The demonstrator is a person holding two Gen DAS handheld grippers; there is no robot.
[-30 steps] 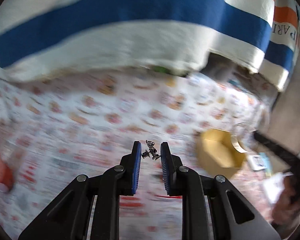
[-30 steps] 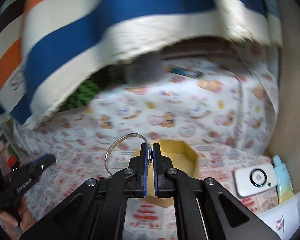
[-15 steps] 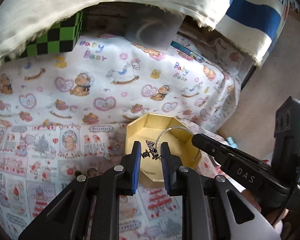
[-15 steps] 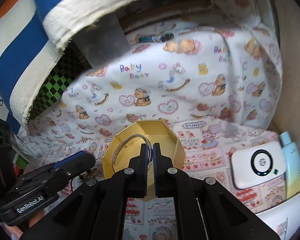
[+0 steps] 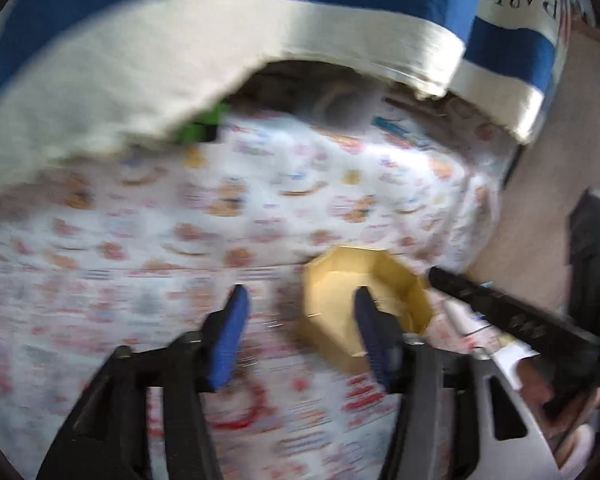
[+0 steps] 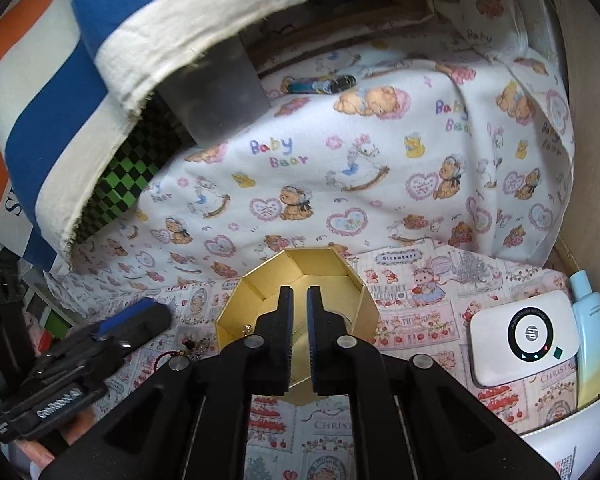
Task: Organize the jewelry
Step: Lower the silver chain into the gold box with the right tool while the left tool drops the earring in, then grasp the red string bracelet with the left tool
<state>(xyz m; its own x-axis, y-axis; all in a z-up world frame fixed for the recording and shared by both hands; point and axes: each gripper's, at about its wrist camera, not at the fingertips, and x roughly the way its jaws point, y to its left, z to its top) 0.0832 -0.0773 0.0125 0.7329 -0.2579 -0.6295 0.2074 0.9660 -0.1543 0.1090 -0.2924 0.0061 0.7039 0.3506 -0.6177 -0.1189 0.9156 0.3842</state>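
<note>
- the left gripper sits in the lower middle of its own blurred view, blue pads spread wide with nothing between them; released.
- in that view the yellow octagonal box lies right of centre on the printed cloth, and the right-hand pad overlaps its near wall.
- the right gripper fills the lower middle of its own view, its fingers parted by a narrow gap and gripping nothing that shows; released.
- its fingertips hang over the open box, which sits just below the centre of the frame.
- a thin clear bangle seems to lie inside the box, mostly hidden behind the fingers; a tiny glint of metal shows on the box floor at left, too small to identify.
- just left of the box, on the cloth, lies a small dark jewelry piece on a red cord.
- the left gripper also shows at the lower left of the right view, its blue-padded finger pointing toward that piece.
- at the right edge sit a white device with a round screen and, beside it, a pale blue and yellow bottle.
- a blue, white and orange striped fabric hangs across the upper left, with a green and black checkered item under it.
</note>
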